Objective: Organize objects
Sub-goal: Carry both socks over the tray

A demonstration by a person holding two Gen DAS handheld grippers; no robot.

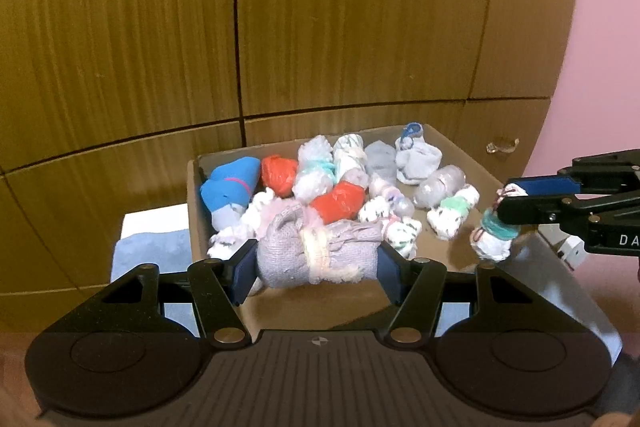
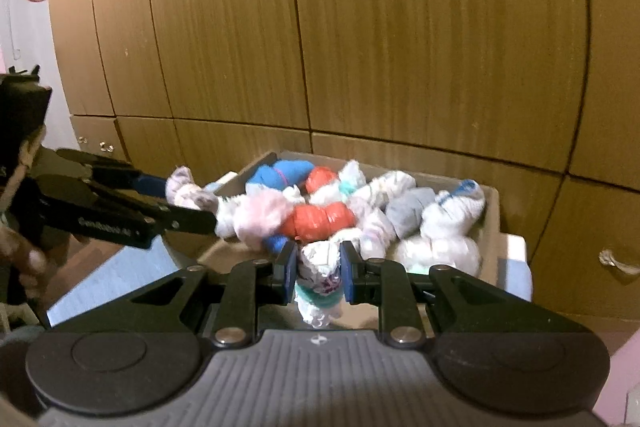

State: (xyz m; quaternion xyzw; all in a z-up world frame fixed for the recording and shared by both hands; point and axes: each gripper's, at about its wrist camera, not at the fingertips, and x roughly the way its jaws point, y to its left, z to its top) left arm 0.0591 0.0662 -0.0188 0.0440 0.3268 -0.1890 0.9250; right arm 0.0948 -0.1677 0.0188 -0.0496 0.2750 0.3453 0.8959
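Just ahead of both grippers sits the cardboard box (image 1: 460, 147) of bundles. The left gripper (image 1: 318, 269) clamps a grey sock roll (image 1: 316, 251); the right gripper (image 2: 319, 277) pinches a white-and-teal sock bundle (image 2: 320, 287), probably carrying both for sorting.

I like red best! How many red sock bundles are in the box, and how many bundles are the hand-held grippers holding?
Red bundles in box: 2
Grey bundle in left hand-held gripper: 1
White-and-green bundle in right hand-held gripper: 1
Total: 4
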